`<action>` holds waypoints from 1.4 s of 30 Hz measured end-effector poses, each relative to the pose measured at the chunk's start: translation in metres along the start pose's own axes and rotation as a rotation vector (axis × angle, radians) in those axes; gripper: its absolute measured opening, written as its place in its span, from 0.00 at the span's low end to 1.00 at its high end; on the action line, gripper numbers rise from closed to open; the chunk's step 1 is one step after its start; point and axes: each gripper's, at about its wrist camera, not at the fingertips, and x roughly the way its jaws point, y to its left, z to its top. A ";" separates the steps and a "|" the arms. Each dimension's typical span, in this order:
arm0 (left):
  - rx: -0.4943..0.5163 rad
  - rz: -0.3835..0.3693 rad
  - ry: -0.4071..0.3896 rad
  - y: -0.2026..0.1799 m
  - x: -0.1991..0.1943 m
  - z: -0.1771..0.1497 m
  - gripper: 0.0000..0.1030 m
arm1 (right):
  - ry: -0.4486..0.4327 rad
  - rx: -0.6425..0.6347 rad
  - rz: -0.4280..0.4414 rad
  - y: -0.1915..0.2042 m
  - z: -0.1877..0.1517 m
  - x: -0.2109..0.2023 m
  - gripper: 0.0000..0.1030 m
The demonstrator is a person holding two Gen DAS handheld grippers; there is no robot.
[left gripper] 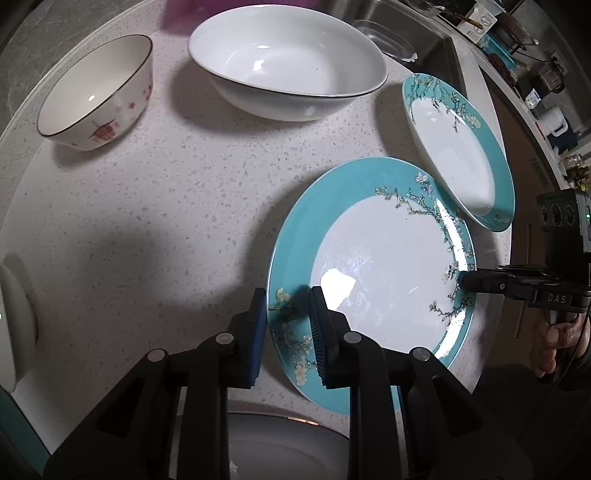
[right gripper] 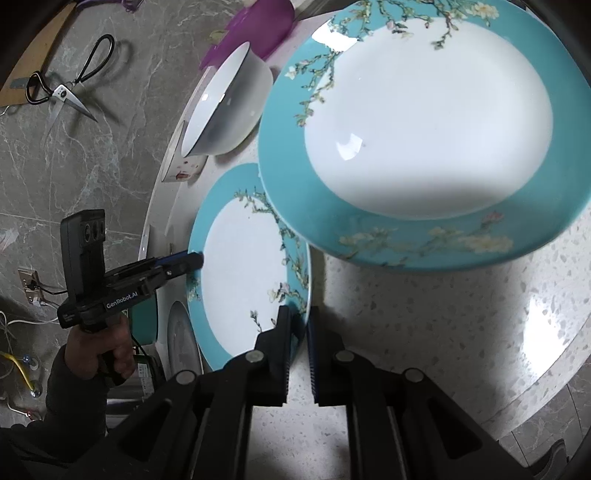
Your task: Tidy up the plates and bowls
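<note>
A large flat teal-rimmed plate (left gripper: pixel 388 273) with blossom branches lies on the speckled white counter (left gripper: pixel 147 221). My left gripper (left gripper: pixel 288 317) is shut on its near rim, one pad above and one below the edge. Across the plate my right gripper (left gripper: pixel 467 282) clamps the opposite rim. In the right wrist view the same plate (right gripper: pixel 243 280) has its edge between the right gripper (right gripper: pixel 298 325) pads, and the left gripper (right gripper: pixel 197 260) bites the far side. A deeper teal plate (right gripper: pixel 424 129) overlaps it, seen also as the teal plate (left gripper: pixel 458 155) at the right.
A big white bowl (left gripper: pixel 288 66) and a small bowl with red marks (left gripper: pixel 96 96) stand at the back of the counter. A sink (left gripper: pixel 406 22) holds a clear container (left gripper: pixel 391 40). White dishes (left gripper: pixel 277 450) sit below the counter edge. Scissors (right gripper: pixel 62 92) lie on the floor.
</note>
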 end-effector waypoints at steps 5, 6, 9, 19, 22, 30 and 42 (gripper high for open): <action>-0.036 -0.001 -0.012 0.006 -0.011 -0.010 0.20 | 0.008 -0.026 0.012 0.009 0.001 0.002 0.10; -0.044 0.000 -0.017 0.007 -0.014 -0.013 0.20 | 0.010 -0.030 0.013 0.011 0.002 0.002 0.10; -0.073 0.008 -0.038 0.011 -0.028 -0.023 0.20 | 0.018 -0.057 0.025 0.022 0.004 0.001 0.10; -0.282 0.086 -0.115 0.035 -0.090 -0.100 0.19 | 0.146 -0.235 0.090 0.091 0.006 0.023 0.10; -0.369 0.107 -0.122 0.045 -0.101 -0.137 0.19 | 0.207 -0.295 0.105 0.111 -0.001 0.041 0.10; -0.561 0.123 -0.114 0.055 -0.095 -0.224 0.20 | 0.350 -0.417 0.097 0.143 -0.026 0.090 0.10; -0.616 0.149 -0.114 0.060 -0.073 -0.259 0.20 | 0.385 -0.503 0.020 0.157 -0.040 0.123 0.10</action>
